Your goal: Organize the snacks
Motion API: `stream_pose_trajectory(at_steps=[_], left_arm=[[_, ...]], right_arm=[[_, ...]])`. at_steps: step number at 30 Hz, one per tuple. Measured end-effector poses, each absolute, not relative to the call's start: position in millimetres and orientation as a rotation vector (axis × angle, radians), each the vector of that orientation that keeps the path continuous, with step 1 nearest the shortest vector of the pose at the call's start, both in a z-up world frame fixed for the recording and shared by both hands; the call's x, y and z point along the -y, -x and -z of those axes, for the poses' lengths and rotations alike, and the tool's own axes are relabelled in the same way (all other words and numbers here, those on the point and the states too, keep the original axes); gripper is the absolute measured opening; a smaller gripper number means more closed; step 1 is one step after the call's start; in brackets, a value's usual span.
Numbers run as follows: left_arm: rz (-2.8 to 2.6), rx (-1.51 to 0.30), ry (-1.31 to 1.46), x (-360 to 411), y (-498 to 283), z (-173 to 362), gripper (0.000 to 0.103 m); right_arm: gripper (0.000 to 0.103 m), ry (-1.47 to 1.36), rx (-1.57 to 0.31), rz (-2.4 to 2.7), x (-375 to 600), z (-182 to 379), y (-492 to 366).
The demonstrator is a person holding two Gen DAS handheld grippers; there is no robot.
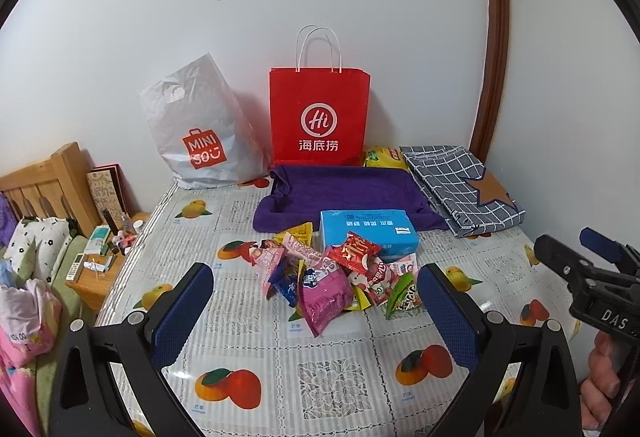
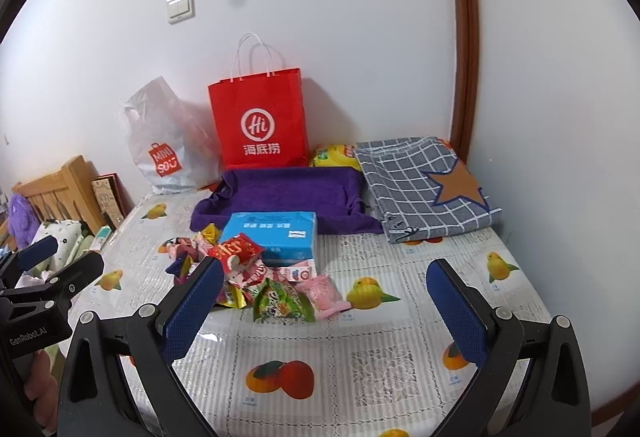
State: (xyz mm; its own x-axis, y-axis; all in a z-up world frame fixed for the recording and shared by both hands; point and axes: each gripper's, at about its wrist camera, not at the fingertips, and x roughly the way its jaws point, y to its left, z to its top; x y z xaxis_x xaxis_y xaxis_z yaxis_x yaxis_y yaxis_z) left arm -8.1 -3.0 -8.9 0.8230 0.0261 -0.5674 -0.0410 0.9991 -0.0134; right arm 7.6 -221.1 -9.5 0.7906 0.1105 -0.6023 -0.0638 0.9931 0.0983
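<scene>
Snacks lie in a loose heap in the middle of the table, on a fruit-print cover, touching the front of a blue box. Behind the box sits a purple cloth tray, with a red paper bag and a white plastic bag upright against the wall and a checked cloth to the right. The left gripper hovers just before the heap, its jaws spread wide and empty. The right gripper hangs beside it, near the heap's right edge, jaws likewise wide apart, holding nothing.
</scene>
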Motion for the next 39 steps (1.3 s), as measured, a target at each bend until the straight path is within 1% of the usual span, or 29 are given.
stream_pose_trajectory(at_steps=[18, 28, 37, 39], left_arm=[[-0.019, -0.604, 0.033, 3, 8, 9, 0.102], [-0.012, -0.598, 0.044, -1, 10, 7, 0.102], [0.037, -0.621, 0.073, 3, -1, 18, 0.102], [0.043, -0.635, 0.066, 4, -5, 20, 0.102]], right_arm=[[0.101, -0.045, -0.643, -0.092, 219, 8, -9], [0.101, -0.052, -0.594, -0.109, 217, 5, -4], [0.101, -0.024, -0.623, -0.039, 218, 13, -14], [0.103, -0.032, -0.604, -0.039, 218, 13, -13]])
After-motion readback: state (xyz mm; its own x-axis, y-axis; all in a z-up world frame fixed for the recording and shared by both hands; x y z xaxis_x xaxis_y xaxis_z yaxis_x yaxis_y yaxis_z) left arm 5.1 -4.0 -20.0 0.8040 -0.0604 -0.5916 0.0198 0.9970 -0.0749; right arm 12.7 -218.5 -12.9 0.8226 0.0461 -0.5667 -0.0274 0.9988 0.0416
